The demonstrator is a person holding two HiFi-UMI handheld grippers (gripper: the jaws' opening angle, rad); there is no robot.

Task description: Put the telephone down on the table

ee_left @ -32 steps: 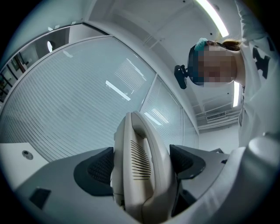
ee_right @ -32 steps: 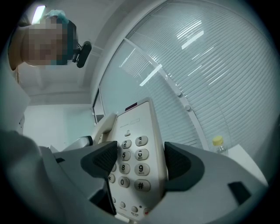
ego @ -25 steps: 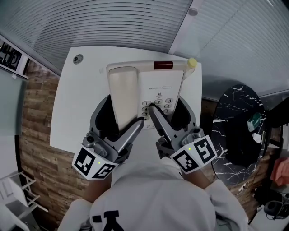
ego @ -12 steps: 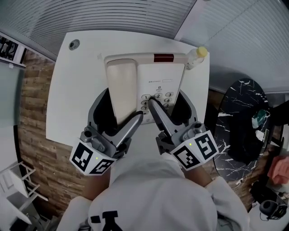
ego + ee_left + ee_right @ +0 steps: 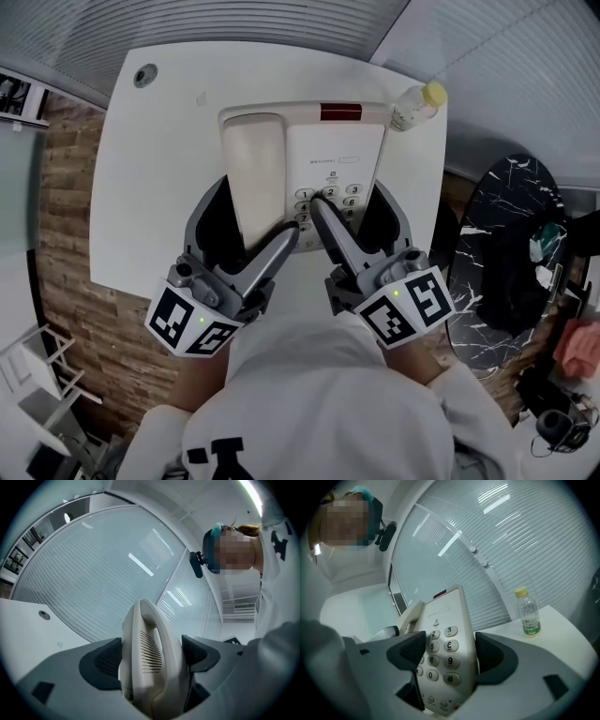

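Observation:
A cream telephone with its handset on the cradle is held over the white table by both grippers. My left gripper is shut on the handset side; the handset fills the gap between its black pads. My right gripper is shut on the keypad side, and the number keys show between its jaws. I cannot tell whether the telephone's underside touches the tabletop.
A small clear bottle with a yellow cap stands at the table's far right corner, also visible as the bottle. A cable hole sits at the far left corner. A round black marble table stands to the right. Blinds cover the wall behind.
Both grippers keep their hold on the telephone. The table's far edge and the bottle have slid up in the head view, so more tabletop shows beyond the telephone.

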